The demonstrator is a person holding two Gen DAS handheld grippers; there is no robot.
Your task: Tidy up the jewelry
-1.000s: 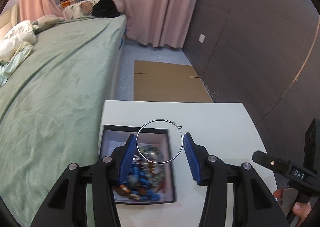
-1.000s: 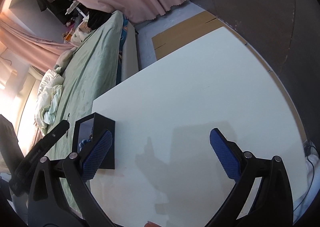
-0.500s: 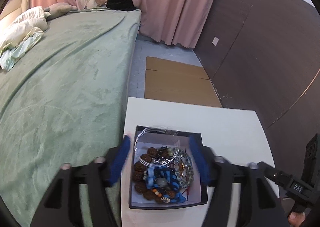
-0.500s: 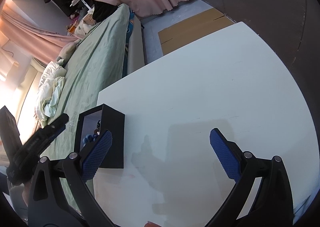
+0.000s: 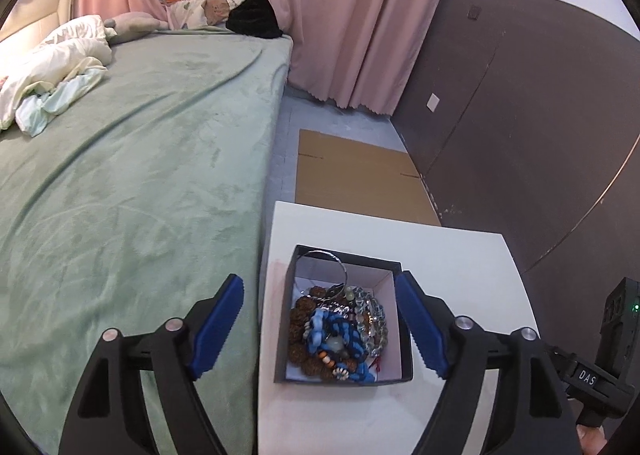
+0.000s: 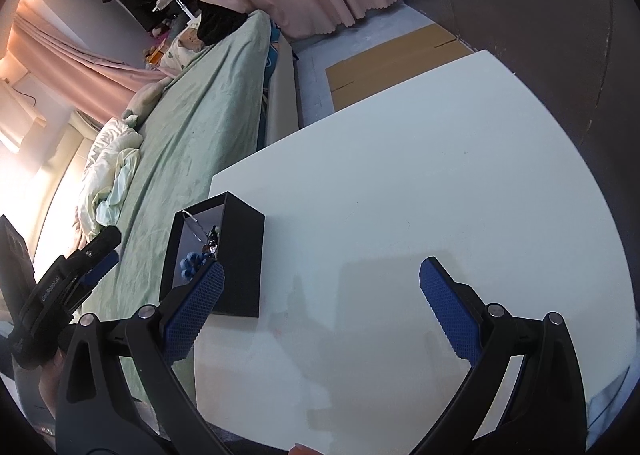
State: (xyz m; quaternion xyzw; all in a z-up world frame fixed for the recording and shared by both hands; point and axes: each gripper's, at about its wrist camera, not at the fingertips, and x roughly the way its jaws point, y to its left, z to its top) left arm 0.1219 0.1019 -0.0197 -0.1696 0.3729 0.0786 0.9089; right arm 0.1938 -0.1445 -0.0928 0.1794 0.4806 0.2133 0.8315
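A black open box (image 5: 406, 369) with a white lining stands at the left edge of a white table (image 5: 460, 267). It holds several beaded bracelets (image 5: 340, 335), blue, brown and clear. A thin silver hoop earring (image 5: 326, 269) leans in its far corner. My left gripper (image 5: 320, 323) is open and empty, above and a little behind the box, jaws wide on either side of it. My right gripper (image 6: 320, 311) is open and empty over the bare table, right of the box (image 6: 240, 255).
A bed with a green blanket (image 5: 140, 175) runs along the table's left side. Flat cardboard (image 5: 360, 179) lies on the floor beyond the table. A dark wall panel (image 5: 520, 135) stands to the right. Pink curtains hang at the back.
My left gripper held the hoop earring over the box, then opened wide and pulled back and up. The hoop now lies in the box. My right gripper has barely moved.
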